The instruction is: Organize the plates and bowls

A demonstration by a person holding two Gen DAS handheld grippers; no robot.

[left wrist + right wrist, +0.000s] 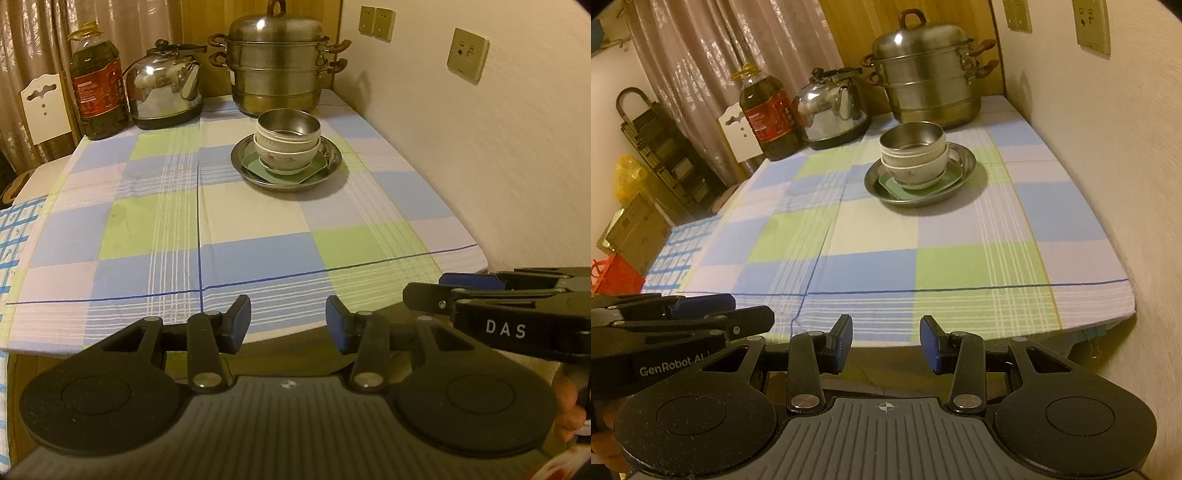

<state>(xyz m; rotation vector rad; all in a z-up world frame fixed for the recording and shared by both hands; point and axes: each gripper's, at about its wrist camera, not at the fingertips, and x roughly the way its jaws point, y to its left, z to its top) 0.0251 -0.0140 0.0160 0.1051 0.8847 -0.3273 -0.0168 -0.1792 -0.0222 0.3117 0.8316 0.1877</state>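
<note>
The bowls (pixel 287 142) are nested on a green dish (pixel 284 173) inside a metal plate (pixel 334 166), probably gathered for tidiness, far along the tabletop (pixel 258 236) near the steamer (pixel 275 62) and wall. Wide bare cloth is left before them. Both grippers (pixel 288 325) (pixel 886 341) are held released, jaws parted and empty, beyond the near edge.

Steel bowl (pixel 289 123) atop nested white bowls (pixel 286 157) — green plate (pixel 314 173), steel plate (pixel 332 168) beneath.

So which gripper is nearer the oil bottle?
Left. Both are at the table's near edge; the left gripper is on the side of the oil bottle, the right gripper toward the wall.
</note>
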